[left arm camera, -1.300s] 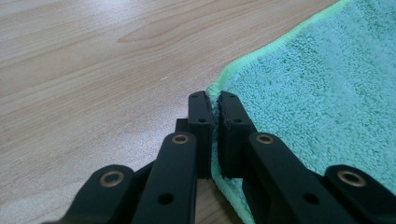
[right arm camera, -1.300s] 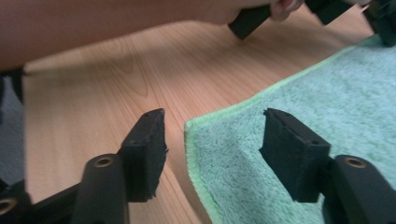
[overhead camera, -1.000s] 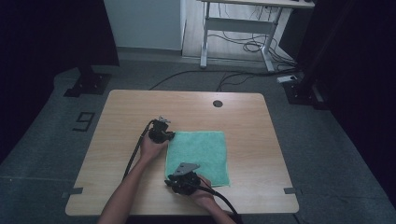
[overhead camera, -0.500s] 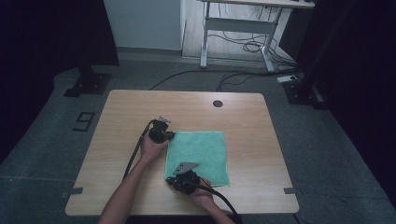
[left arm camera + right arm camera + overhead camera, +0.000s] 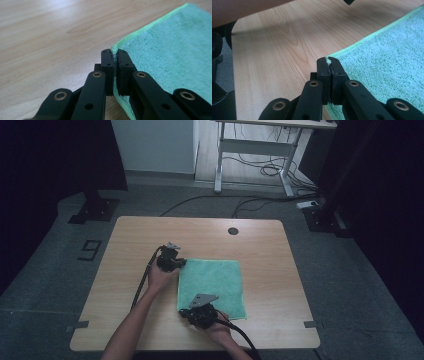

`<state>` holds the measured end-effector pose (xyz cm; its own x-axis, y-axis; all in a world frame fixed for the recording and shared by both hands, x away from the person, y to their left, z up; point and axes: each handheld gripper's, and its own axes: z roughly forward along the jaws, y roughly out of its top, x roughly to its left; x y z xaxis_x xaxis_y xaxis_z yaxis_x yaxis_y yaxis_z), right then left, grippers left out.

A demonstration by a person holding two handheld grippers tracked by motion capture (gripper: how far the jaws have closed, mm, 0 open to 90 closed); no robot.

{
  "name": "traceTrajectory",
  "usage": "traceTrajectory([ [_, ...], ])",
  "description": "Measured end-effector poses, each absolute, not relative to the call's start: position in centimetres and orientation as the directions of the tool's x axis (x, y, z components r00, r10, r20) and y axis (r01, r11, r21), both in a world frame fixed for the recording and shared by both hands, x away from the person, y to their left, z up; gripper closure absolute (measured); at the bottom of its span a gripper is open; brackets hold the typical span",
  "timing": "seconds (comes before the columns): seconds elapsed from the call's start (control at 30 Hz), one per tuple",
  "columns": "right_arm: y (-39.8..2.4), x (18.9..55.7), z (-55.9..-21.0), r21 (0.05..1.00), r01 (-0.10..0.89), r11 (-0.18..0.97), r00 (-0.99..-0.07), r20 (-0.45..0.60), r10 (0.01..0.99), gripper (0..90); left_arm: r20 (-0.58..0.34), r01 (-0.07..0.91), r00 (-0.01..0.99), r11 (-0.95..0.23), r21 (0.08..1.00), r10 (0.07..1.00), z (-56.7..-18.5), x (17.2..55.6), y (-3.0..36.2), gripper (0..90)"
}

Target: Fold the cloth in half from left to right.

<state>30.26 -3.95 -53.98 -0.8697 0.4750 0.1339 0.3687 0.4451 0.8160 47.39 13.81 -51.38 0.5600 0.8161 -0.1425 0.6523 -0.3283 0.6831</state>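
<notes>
A green towel (image 5: 215,282) lies flat on the wooden table (image 5: 260,240), right of its middle. My left gripper (image 5: 182,264) is at the towel's far left corner. In the left gripper view, the left gripper (image 5: 114,53) is shut on that corner of the towel (image 5: 170,50), with the light green hem pinched between the pads. My right gripper (image 5: 184,312) is at the towel's near left corner. In the right gripper view, the right gripper (image 5: 328,61) is shut on the hem of the towel (image 5: 387,50) there. Both corners stay low on the table.
A dark round hole (image 5: 233,231) sits near the table's far edge. A cable (image 5: 142,285) trails from the left gripper across the table's left half. Beyond the table stand a white desk frame (image 5: 250,145) with floor cables and a black stand base (image 5: 92,207).
</notes>
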Motion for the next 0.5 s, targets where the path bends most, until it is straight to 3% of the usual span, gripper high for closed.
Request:
traceTrajectory([
  [0.5, -3.8, 29.3, -52.7, 0.87, 0.311, 0.383, -0.881, 0.113, 0.458, 87.9, -0.135, 0.636, 0.557, -0.317, 0.704, 0.819, -48.8, 46.5, 14.6, 85.6],
])
